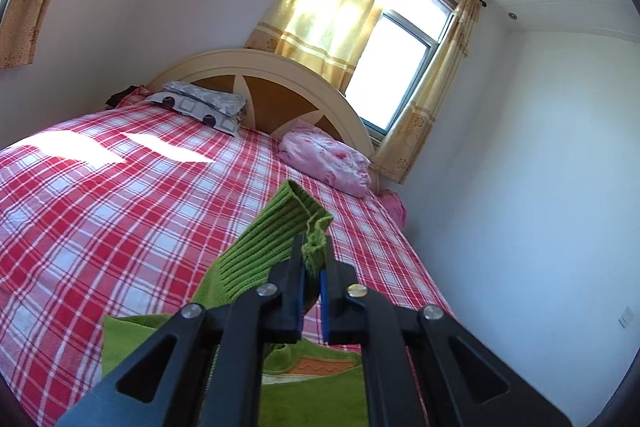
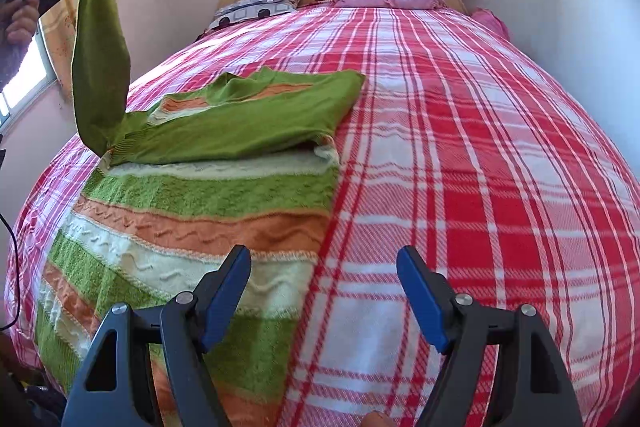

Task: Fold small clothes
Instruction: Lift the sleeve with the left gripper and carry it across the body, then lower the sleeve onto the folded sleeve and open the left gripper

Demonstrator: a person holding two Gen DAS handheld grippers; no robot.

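Over plaid bed [image 2: 460,147], left gripper [image 1: 314,259] pinches sweater [image 2: 192,187] sleeve [image 2: 100,47]; right gripper [image 2: 324,295] gapes empty

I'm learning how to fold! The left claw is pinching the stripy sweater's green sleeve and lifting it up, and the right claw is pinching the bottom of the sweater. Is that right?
Not quite. The left claw does pinch the green ribbed sleeve and hold it up, but the right claw is open, holding nothing, hovering over the green, orange and white striped knitted sweater. The right wrist view shows it.

Each hand-held gripper [image 2: 324,291] is made of black angular links joined with round silver screws. The fingers [image 2: 420,303] have blue flat pads inside.
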